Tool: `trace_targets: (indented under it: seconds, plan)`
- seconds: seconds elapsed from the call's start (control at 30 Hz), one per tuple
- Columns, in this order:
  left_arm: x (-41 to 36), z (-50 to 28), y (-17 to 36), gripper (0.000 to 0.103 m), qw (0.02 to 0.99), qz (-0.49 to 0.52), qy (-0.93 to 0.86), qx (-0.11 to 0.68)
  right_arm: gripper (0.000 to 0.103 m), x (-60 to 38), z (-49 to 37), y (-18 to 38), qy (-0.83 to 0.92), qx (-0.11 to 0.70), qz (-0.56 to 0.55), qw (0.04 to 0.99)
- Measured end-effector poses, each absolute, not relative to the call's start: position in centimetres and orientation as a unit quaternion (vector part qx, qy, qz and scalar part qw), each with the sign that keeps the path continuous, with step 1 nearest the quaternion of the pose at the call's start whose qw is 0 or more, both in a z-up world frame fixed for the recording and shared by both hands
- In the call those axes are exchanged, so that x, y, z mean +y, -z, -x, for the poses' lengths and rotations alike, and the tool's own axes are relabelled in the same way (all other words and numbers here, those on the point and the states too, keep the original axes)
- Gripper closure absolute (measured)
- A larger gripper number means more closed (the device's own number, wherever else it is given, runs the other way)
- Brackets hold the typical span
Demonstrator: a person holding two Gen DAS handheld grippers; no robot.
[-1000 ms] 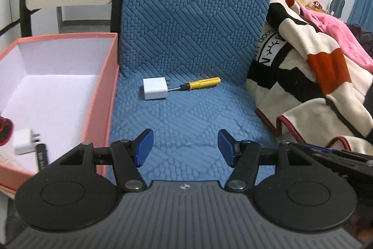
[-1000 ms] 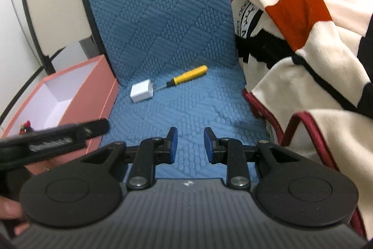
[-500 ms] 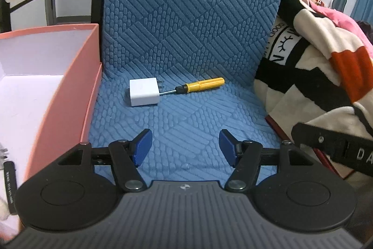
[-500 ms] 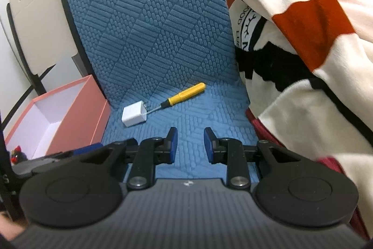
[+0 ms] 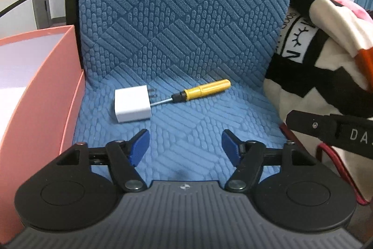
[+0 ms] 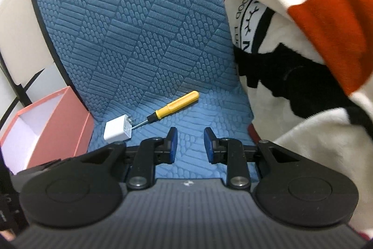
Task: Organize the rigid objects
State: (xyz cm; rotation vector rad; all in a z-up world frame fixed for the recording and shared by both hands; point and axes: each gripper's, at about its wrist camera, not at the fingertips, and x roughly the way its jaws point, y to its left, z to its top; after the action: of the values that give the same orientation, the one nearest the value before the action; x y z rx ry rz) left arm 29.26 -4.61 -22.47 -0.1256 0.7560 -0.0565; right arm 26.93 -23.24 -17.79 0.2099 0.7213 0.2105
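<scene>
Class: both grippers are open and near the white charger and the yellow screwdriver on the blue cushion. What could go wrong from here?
1. The screwdriver has its tip against the white charger; grabbing one may nudge the other.
2. The left gripper and right gripper are close together and could collide.
3. The round screwdriver may roll toward the blanket.

A blue quilted cushion (image 5: 186, 22) covers the chair's seat and backrest, stitched in blocks of ribs and pebbles. Just beside it on the right, a fleece blanket (image 6: 310, 43) in cream, black and orange lies heaped, a round printed badge on its fold. Behind that, something pink (image 5: 363, 13), possibly more bedding. A cream folding chair (image 6: 16, 22) stands at far left
</scene>
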Motion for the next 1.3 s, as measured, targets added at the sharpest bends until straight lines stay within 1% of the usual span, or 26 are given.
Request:
trace_targets:
  seconds: [0.27, 0.33, 0.57, 0.77, 0.8, 0.87, 0.93, 1.0, 1.2, 1.3]
  plan:
    - [-4.3, -32.4, 23.8, 0.029, 0.922, 0.059, 0.008, 0.382, 0.074, -22.6, -30.8, 18.6, -0.116, 0.365, -0.124, 0.915]
    - [-4.1, -33.0, 24.0, 0.029, 0.922, 0.059, 0.004, 0.382, 0.069, -22.4, -31.9, 19.0, -0.118, 0.37, -0.131, 0.912]
    - [-3.1, -35.0, 24.5, 0.029, 0.918, 0.075, -0.019, 0.389, 0.067, -21.9, -35.6, 20.7, -0.117, 0.392, -0.155, 0.899]
    - [-1.8, -36.3, 24.8, 0.029, 0.913, 0.081, -0.063, 0.395, 0.063, -20.4, -38.4, 21.7, -0.123, 0.411, -0.158, 0.89]
    - [-1.5, -36.4, 24.9, 0.029, 0.912, 0.083, -0.068, 0.397, 0.062, -20.0, -38.8, 21.9, -0.123, 0.414, -0.156, 0.888]
    - [-0.8, -36.8, 25.3, 0.029, 0.905, 0.09, -0.079, 0.408, 0.055, -18.9, -39.5, 22.4, -0.123, 0.421, -0.146, 0.887]
    - [-0.1, -37.0, 25.6, 0.029, 0.9, 0.106, -0.086, 0.414, 0.046, -17.9, -40.1, 23.0, -0.118, 0.427, -0.131, 0.887]
    - [0.5, -37.2, 25.8, 0.029, 0.896, 0.119, -0.088, 0.419, 0.042, -16.9, -40.8, 23.7, -0.116, 0.439, -0.131, 0.881]
    - [1.2, -37.5, 26.9, 0.03, 0.887, 0.14, -0.093, 0.429, 0.042, -14.5, -41.8, 25.1, -0.101, 0.455, -0.104, 0.879]
    - [1.4, -37.5, 27.3, 0.035, 0.885, 0.149, -0.089, 0.431, 0.041, -14.0, -42.3, 25.7, -0.093, 0.455, -0.107, 0.879]
